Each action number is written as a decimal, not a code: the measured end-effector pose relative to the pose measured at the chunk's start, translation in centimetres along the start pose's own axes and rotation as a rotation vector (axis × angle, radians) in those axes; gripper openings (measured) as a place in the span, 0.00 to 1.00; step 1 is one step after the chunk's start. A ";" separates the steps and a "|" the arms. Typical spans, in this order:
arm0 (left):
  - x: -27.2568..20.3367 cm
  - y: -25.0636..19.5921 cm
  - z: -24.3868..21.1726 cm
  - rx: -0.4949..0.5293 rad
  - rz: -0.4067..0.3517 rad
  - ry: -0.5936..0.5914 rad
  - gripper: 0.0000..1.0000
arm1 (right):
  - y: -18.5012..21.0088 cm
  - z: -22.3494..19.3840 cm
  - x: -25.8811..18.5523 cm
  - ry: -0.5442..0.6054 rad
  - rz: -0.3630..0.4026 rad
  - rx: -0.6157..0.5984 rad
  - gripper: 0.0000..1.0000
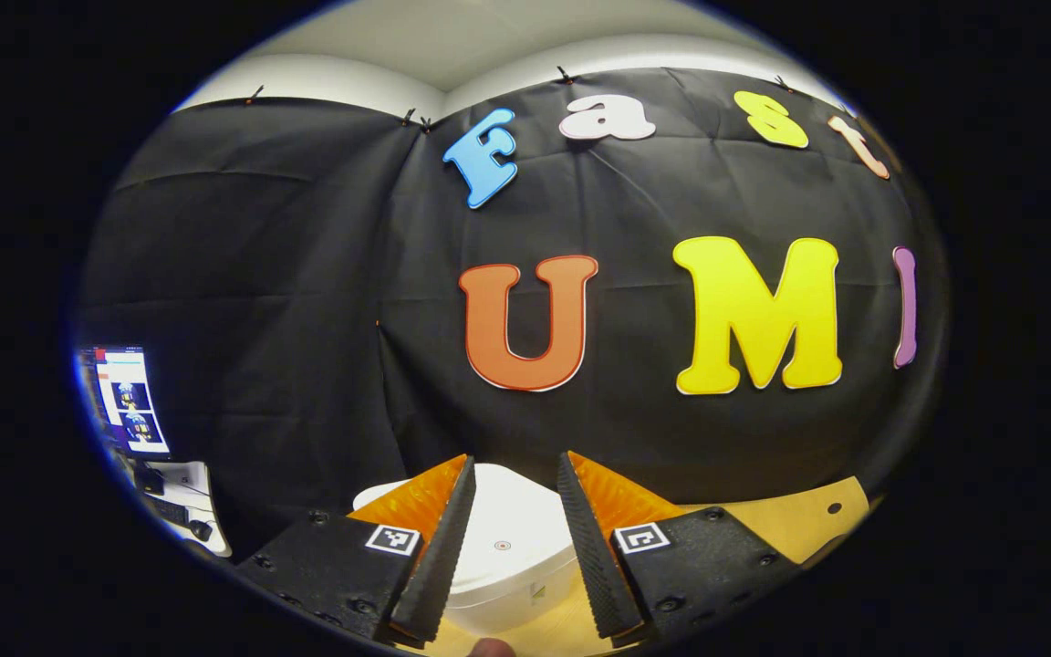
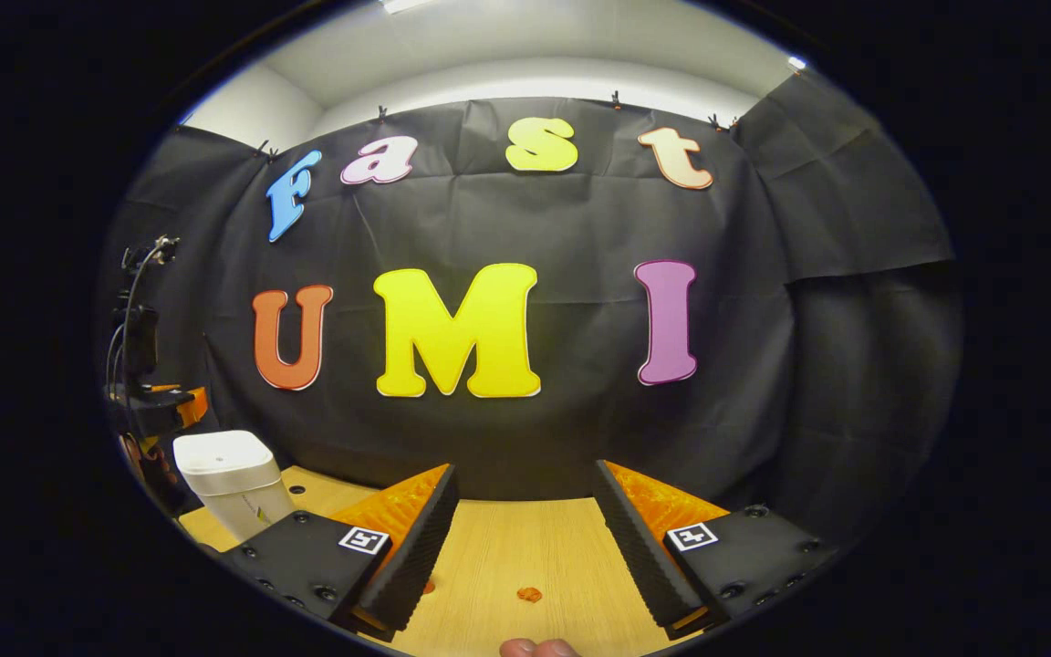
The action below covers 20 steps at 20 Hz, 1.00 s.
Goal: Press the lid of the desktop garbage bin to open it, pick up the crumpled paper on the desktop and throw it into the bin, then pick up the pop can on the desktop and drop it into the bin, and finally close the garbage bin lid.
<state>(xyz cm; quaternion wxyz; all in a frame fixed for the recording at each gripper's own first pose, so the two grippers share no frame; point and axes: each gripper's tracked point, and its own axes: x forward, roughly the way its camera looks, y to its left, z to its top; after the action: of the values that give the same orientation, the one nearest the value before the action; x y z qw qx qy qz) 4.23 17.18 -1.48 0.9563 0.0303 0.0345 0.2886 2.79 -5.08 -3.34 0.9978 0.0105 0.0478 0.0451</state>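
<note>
Left gripper view: garbage bin [image 1: 503, 547] stands on the tabletop [image 1: 799, 529], lid down, directly ahead of the left hand-held gripper [image 1: 515, 547] and framed between its spread fingers. Booth wall behind the bin. A monitor [image 1: 129, 401] sits far left (off the tabletop, on a separate desk).

Right gripper view: bin [image 2: 232, 482] at the tabletop's [image 2: 525, 557] left end, well apart from the right hand-held gripper [image 2: 525, 552]. Bare tabletop between its parted fingers, wall behind.

In the right gripper view, the right gripper [image 2: 525, 538] hangs over the wooden tabletop [image 2: 525, 547] with its jaws spread apart and nothing between them. A white garbage bin [image 2: 232, 482], lid shut, stands at far left. A small orange speck [image 2: 529, 594] lies on the wood.
</note>
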 end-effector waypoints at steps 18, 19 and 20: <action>3.9 1.2 -10.0 -0.076 0.101 0.271 0.04 | -0.6 -1.6 0.6 0.048 -0.013 -0.030 0.94; 3.7 1.1 -10.0 -0.074 0.105 0.266 0.03 | -0.6 -1.7 0.7 0.052 -0.016 -0.031 0.94; 4.1 1.2 -9.8 -0.065 0.108 0.252 0.04 | -0.6 -1.9 0.9 0.049 -0.021 -0.040 0.94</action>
<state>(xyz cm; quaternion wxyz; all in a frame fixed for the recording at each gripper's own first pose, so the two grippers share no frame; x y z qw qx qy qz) 6.14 20.83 -11.31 0.9280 -0.0354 0.1435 0.3420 3.53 -5.56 -5.31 0.9967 -0.0109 0.0717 0.0360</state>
